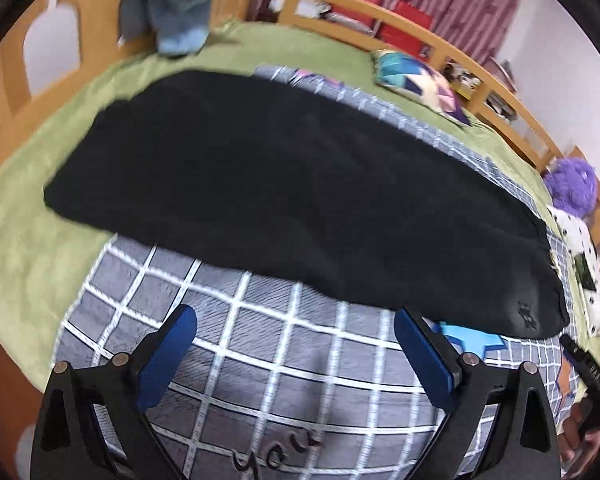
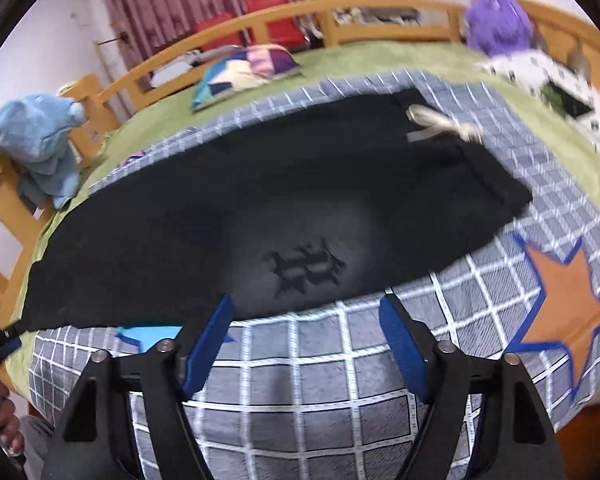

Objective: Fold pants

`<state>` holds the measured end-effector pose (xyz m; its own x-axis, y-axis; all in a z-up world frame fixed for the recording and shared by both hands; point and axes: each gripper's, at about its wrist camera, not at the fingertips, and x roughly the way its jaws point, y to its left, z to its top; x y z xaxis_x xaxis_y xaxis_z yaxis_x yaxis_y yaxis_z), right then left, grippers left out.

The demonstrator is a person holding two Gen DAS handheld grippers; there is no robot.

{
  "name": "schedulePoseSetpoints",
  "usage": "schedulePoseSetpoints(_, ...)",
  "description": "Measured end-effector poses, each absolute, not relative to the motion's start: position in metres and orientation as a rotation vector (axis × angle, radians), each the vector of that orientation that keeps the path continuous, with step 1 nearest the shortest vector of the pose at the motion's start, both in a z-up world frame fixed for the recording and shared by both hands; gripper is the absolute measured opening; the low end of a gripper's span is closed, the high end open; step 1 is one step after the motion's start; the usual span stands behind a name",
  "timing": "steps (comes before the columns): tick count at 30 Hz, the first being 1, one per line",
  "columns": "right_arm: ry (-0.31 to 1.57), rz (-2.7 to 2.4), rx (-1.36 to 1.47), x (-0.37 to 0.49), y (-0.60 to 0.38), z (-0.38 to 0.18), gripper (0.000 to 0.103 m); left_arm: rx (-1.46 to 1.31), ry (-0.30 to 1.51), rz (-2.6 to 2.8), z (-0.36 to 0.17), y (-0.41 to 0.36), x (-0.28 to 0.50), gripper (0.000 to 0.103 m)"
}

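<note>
Black pants (image 1: 284, 184) lie flat and lengthwise across a grey checked blanket (image 1: 284, 360) on a bed, folded leg over leg. In the right wrist view the pants (image 2: 260, 208) show a dark logo near the front edge and a pale drawstring (image 2: 440, 124) at the waistband, far right. My left gripper (image 1: 296, 320) is open and empty, hovering just short of the pants' near edge. My right gripper (image 2: 306, 312) is open and empty, its tips at the near edge below the logo.
A green bedspread (image 1: 24, 248) lies under the blanket. A wooden bed rail (image 2: 260, 20) runs along the far side. A patchwork pillow (image 2: 244, 68), a blue plush toy (image 2: 40, 140), a purple plush (image 2: 496, 20) and a spotted pillow (image 1: 584, 264) sit around the edges.
</note>
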<state>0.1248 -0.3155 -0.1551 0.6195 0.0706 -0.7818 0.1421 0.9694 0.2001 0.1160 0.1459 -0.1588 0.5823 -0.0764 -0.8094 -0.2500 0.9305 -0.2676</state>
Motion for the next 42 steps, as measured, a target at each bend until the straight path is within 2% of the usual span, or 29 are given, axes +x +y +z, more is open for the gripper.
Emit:
schedulePoseSetpoints(8,0.943,-0.140,0.418,0.138,-0.357,-0.202,0.072,-0.579,0.978,0.132,-0.210,0.190,0.128,0.094)
schedulePoseSetpoints(20,0.924,-0.196,0.589,0.170,-0.396,-0.225,0.072,-0.722,0.891,0.110,-0.226,0.218,0.172,0.093)
schedulePoseSetpoints(21,0.922,-0.199,0.588,0.176,-0.397,-0.226,0.067,-0.726,0.885,0.118,-0.225,0.219,0.175,0.086)
schedulePoseSetpoints(22,0.921,-0.213,0.583,0.183,-0.397,-0.226,0.052,-0.725,0.881,0.142,-0.225,0.221,0.178,0.081)
schedulePoseSetpoints(23,0.917,-0.240,0.567,0.188,-0.397,-0.225,0.039,-0.722,0.882,0.159,-0.225,0.224,0.179,0.068)
schedulePoseSetpoints(24,0.917,-0.274,0.548,0.192,-0.398,-0.224,0.026,-0.719,0.880,0.184,-0.224,0.229,0.181,0.049)
schedulePoseSetpoints(25,0.910,-0.282,0.548,0.195,-0.399,-0.222,0.021,-0.718,0.877,0.202,-0.222,0.233,0.183,0.037)
schedulePoseSetpoints(26,0.885,-0.260,0.571,0.196,-0.402,-0.216,0.019,-0.711,0.879,0.214,-0.218,0.238,0.187,0.016)
schedulePoseSetpoints(27,0.856,-0.241,0.588,0.195,-0.403,-0.210,0.018,-0.709,0.869,0.205,-0.214,0.242,0.188,0.014)
schedulePoseSetpoints(33,0.739,-0.130,0.556,0.223,-0.401,-0.148,0.017,-0.606,0.764,0.133,-0.151,0.239,0.220,0.013)
schedulePoseSetpoints(37,0.720,-0.069,0.510,0.266,-0.401,-0.116,0.017,-0.526,0.706,0.132,-0.113,0.232,0.258,0.013)
schedulePoseSetpoints(42,0.711,-0.055,0.429,0.329,-0.395,-0.096,0.016,-0.458,0.669,0.153,-0.092,0.233,0.318,0.013)
